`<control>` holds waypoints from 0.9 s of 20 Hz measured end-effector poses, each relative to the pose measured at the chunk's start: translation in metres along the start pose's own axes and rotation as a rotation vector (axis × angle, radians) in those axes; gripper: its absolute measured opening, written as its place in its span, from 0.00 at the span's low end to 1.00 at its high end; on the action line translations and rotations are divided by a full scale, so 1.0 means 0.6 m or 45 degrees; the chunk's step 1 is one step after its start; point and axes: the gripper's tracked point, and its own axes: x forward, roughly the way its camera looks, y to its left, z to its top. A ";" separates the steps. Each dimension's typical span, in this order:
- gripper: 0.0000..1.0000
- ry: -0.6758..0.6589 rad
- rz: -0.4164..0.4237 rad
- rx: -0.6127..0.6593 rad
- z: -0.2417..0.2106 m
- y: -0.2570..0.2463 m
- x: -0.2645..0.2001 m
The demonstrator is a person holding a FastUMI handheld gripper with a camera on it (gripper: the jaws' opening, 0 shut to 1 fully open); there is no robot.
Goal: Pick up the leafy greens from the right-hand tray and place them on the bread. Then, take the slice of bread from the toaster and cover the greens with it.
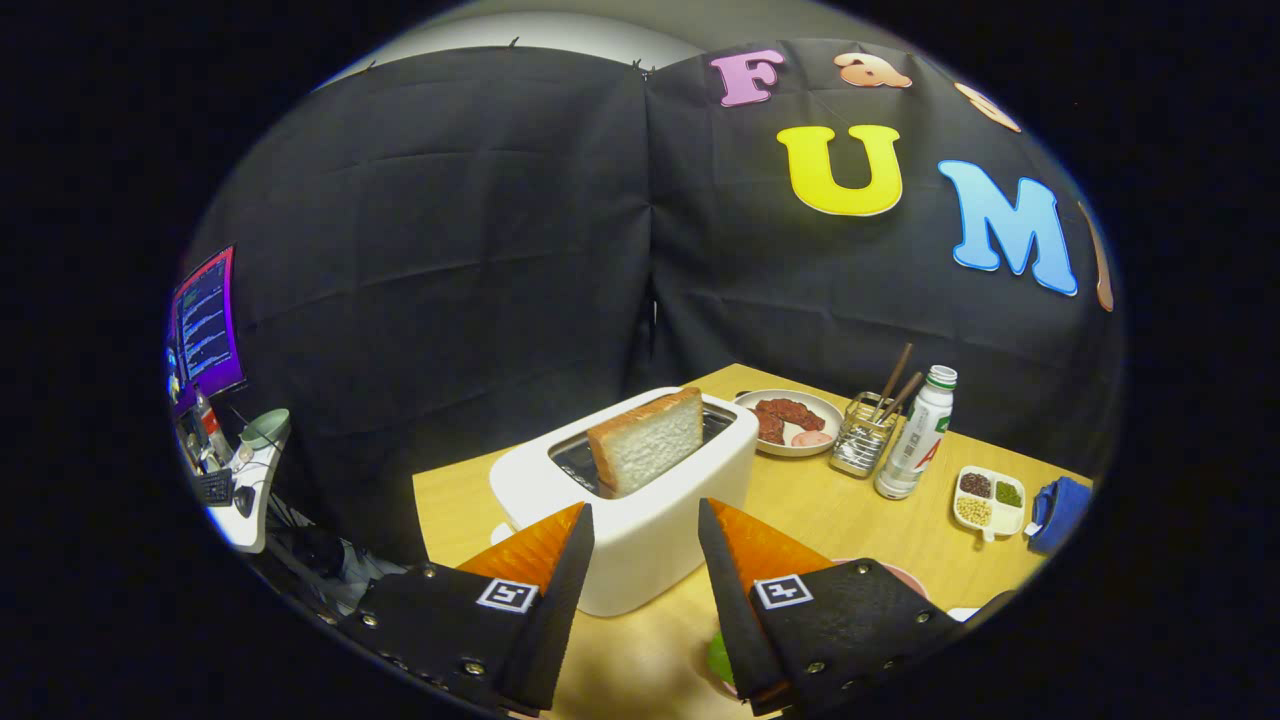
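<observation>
1. Gripper point(645, 520): fingers spread apart, nothing between them, aimed at the toaster point(640, 500) with its front wall just ahead of the tips.
2. Bread slice point(645, 440) stands upright in the toaster slot, top half sticking out, tilted a little; beyond and above the fingertips, not touched.
3. A bit of green point(718, 657) peeks out near the right finger, on the near side of the toaster, mostly hidden by the finger. Looks like the leafy greens; cannot tell if they lie on bread or on a tray.
4. A pinkish plate rim point(905, 575) shows just right of the toaster's near corner, behind the right finger; contents hidden.
5. Step, as a judgement: open fingers facing the toaster slice fit the approach for the bread-from-toaster part; where the greens rest is not settled.
6. Grabbing the slice would need fingers raised to its exposed top, straddling its thin sides, then a straight upward lift.
7. Far side of the toaster: plate of meat point(790, 420), utensil holder point(865, 440), bottle point(915, 435).
</observation>
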 end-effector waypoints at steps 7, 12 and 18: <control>0.64 -0.183 -0.144 -0.050 0.031 0.028 0.058; 0.64 -0.233 -0.224 -0.045 0.029 0.014 0.102; 0.11 -0.273 -0.259 0.008 0.048 0.006 0.090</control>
